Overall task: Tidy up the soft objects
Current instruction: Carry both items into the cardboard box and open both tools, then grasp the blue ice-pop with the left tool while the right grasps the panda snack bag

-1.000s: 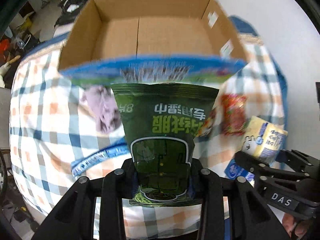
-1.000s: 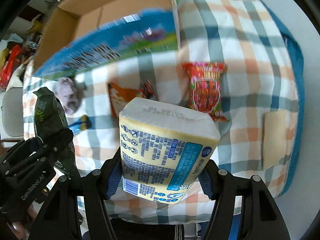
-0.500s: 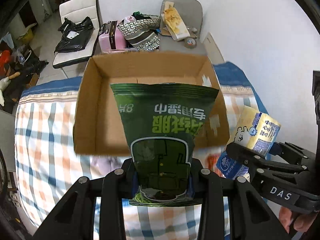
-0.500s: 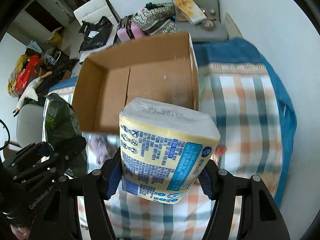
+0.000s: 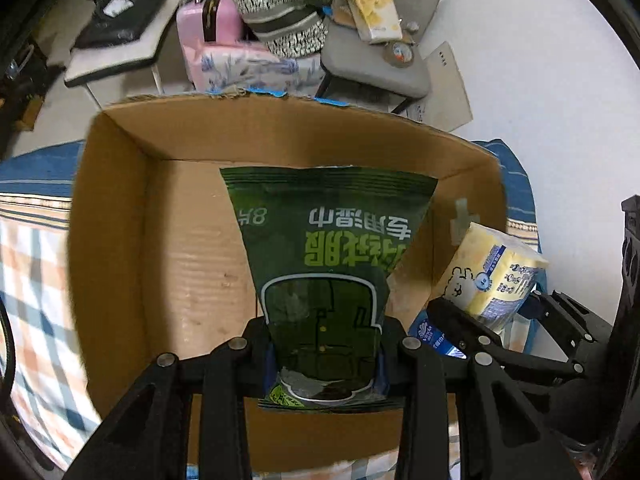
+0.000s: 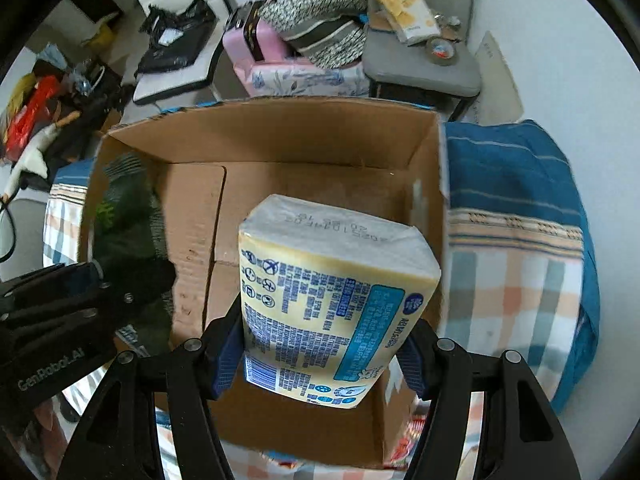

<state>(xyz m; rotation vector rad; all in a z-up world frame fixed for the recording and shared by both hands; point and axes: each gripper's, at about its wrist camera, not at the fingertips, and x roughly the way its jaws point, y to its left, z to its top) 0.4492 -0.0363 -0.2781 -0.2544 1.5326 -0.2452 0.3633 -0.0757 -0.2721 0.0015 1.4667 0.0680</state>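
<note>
My left gripper (image 5: 325,354) is shut on a dark green wet-wipes pack (image 5: 326,256) and holds it over the left half of the open cardboard box (image 5: 120,240). My right gripper (image 6: 322,354) is shut on a yellow tissue pack (image 6: 336,300) and holds it over the right half of the same box (image 6: 304,148). The tissue pack (image 5: 494,276) shows at the right in the left wrist view. The green pack (image 6: 128,216) shows blurred at the left in the right wrist view. The box floor that shows is bare.
The box stands on a bed with a checked cover (image 6: 520,280) and a blue blanket (image 6: 512,168). Behind the bed are a grey chair (image 5: 384,64) with clutter, a pink case (image 5: 208,36) and a white chair (image 6: 176,36).
Both grippers have moved forward with their packs, from above the checked cover in front of the box to over the inside of the box. The snack packs on the cover have left view.
</note>
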